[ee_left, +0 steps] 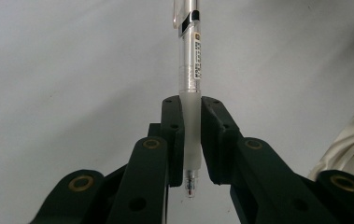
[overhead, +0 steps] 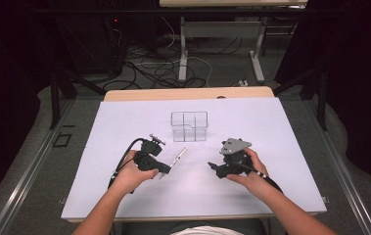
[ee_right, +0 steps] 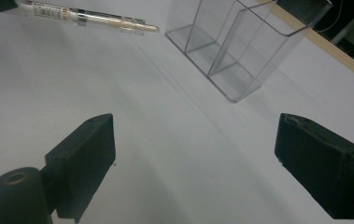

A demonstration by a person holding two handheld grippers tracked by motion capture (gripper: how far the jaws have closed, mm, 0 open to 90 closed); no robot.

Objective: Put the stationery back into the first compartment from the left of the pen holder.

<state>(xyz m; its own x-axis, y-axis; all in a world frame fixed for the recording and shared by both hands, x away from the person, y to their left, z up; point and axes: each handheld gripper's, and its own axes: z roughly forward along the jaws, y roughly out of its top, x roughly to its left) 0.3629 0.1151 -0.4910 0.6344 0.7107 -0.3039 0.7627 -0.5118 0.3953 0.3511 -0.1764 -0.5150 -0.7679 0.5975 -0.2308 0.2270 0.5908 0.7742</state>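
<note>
While the person's 2 hands rest low over the white table [overhead: 124,127], we see the left tongs [overhead: 168,170] closed on a clear pen [overhead: 179,156]. In the left gripper view the 2 black jaws press against the frosted grip section of that pen [ee_left: 189,70] from either side, with its tip poking out below them toward the camera and its barrel running up and away past the jaw ends. A label strip and a black band show on the barrel, and part of a clip shows at the top edge. From the high view the pen points away from the left tongs toward the far right, its free end near the front of a clear plastic organizer [overhead: 189,126], apart from it.

The right tongs [overhead: 214,169] are wide open and hold nothing; in the right gripper view their 2 jaws stand far apart at the lower corners with bare table [ee_right: 174,154] between them. That view also shows the pen [ee_right: 90,18] near the top left, and the organizer [ee_right: 240,51] standing upright on the table at the upper right, with inner walls dividing it into compartments.

The organizer sits near the middle of the table, beyond both tongs. We cannot tell whether the pen's far end touches the table.
</note>
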